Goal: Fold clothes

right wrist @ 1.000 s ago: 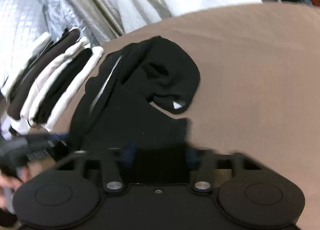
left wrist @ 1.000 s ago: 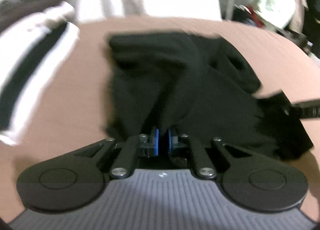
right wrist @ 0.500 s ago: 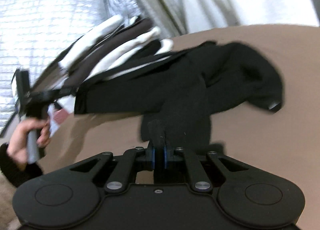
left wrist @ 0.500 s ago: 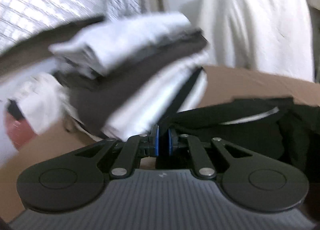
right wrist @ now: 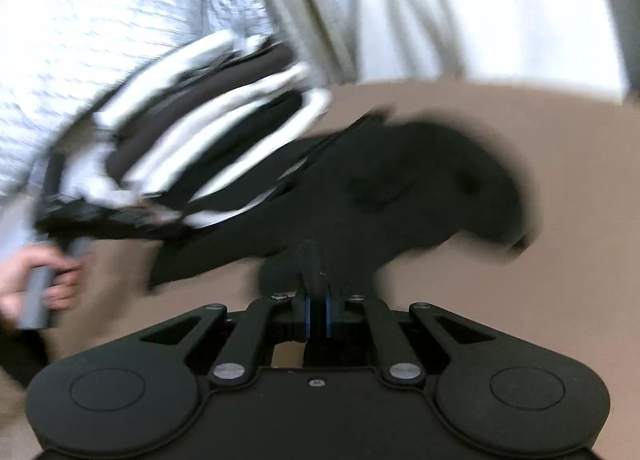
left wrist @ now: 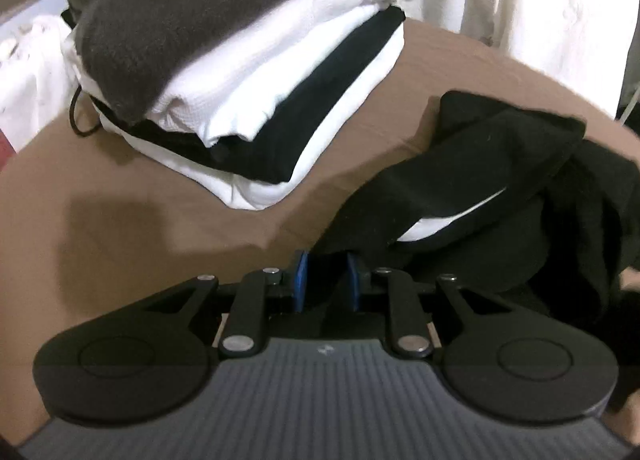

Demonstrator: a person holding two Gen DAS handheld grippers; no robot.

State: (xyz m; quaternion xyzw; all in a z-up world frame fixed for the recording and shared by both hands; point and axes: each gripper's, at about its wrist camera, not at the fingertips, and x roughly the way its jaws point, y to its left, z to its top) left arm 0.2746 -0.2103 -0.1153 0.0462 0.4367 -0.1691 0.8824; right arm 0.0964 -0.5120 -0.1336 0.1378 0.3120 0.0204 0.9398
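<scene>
While my left gripper [left wrist: 325, 274] is opening its jaws around a black garment [left wrist: 480, 196] edge just beside the folded stack [left wrist: 240, 72] on the brown counter [left wrist: 168, 220], my right gripper [right wrist: 316, 310], pressed together on its cloth, should hold tension so the fold lands flat.

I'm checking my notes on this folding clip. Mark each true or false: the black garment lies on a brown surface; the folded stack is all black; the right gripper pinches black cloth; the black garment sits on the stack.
1. True: the black garment lies on the brown surface.
2. False: the folded stack mixes white, grey and black.
3. True: the right gripper pinches the garment.
4. False: it lies beside the stack.
</scene>
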